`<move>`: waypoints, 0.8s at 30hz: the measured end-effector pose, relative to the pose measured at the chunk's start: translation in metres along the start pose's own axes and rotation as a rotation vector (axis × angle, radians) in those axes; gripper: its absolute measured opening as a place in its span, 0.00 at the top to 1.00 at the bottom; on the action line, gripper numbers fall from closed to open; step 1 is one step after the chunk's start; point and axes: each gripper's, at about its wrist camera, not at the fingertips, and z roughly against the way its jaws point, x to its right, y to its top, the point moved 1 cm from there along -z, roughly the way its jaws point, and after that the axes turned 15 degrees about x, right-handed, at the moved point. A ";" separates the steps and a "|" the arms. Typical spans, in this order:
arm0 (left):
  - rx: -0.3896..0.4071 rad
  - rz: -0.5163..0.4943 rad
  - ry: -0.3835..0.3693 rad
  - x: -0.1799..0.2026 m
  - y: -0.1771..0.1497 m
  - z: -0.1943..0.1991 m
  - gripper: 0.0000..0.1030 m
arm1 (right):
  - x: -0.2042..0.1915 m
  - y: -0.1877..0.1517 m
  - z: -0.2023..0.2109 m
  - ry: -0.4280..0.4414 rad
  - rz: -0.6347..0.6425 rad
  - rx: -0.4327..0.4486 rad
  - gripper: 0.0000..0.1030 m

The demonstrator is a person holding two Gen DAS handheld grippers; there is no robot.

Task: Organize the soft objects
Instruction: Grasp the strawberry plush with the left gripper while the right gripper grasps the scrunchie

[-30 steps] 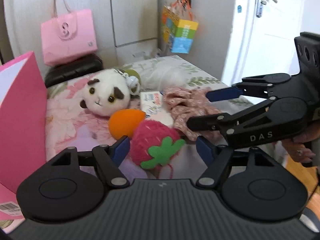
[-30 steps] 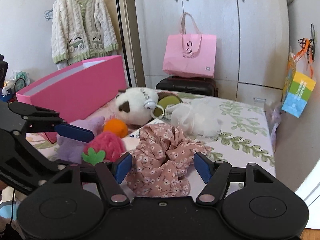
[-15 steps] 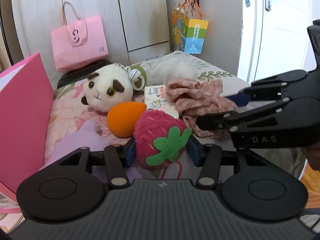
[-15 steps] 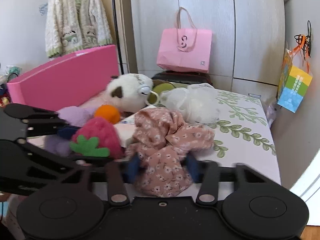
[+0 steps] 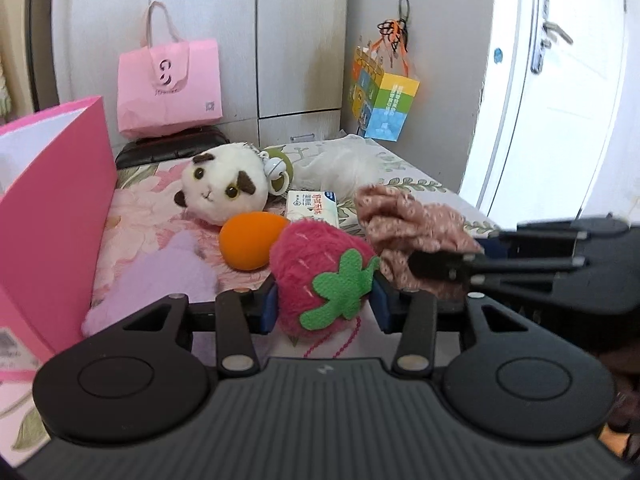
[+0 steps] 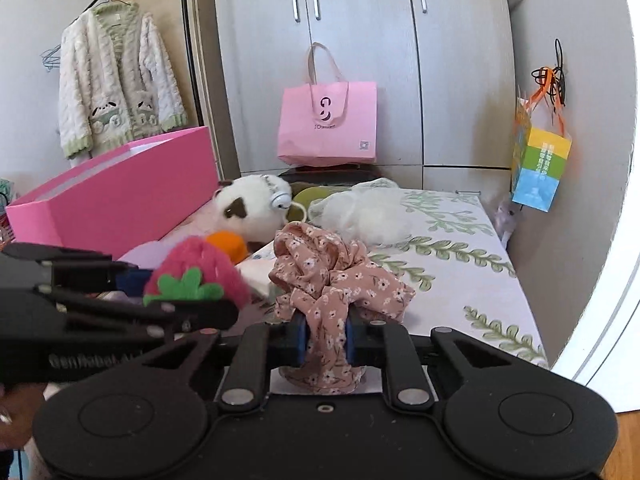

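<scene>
gripping the plush strawberry (image 5: 320,280), left gripper (image 5: 324,304) keeps its leaf facing camera.

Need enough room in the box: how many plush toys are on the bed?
3 clearly: the strawberry plush in the left claw, the white hamster plush behind, and the purple plush beside the pink box. Others may be hidden.

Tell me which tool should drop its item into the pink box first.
Left, probably. The left tool grips the strawberry plush, and the open pink box stands right at its left side. The right tool, clamped on the floral scrunchie, is farther from the box, with the left tool between.
</scene>
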 end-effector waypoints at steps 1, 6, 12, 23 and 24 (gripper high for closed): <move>0.001 0.014 -0.010 -0.001 0.001 0.003 0.55 | -0.001 -0.001 0.002 -0.004 0.006 0.000 0.80; 0.025 0.062 -0.034 -0.008 0.003 0.018 0.56 | -0.009 -0.007 0.013 -0.034 0.037 0.000 0.80; 0.029 0.108 -0.059 -0.017 0.009 0.035 0.57 | -0.019 -0.004 0.027 -0.030 0.048 0.006 0.80; -0.045 0.160 -0.014 -0.041 0.004 0.080 0.57 | -0.026 0.003 0.041 0.005 -0.048 -0.089 0.80; -0.049 0.164 -0.008 -0.043 0.004 0.085 0.57 | -0.027 0.003 0.043 0.021 -0.054 -0.101 0.80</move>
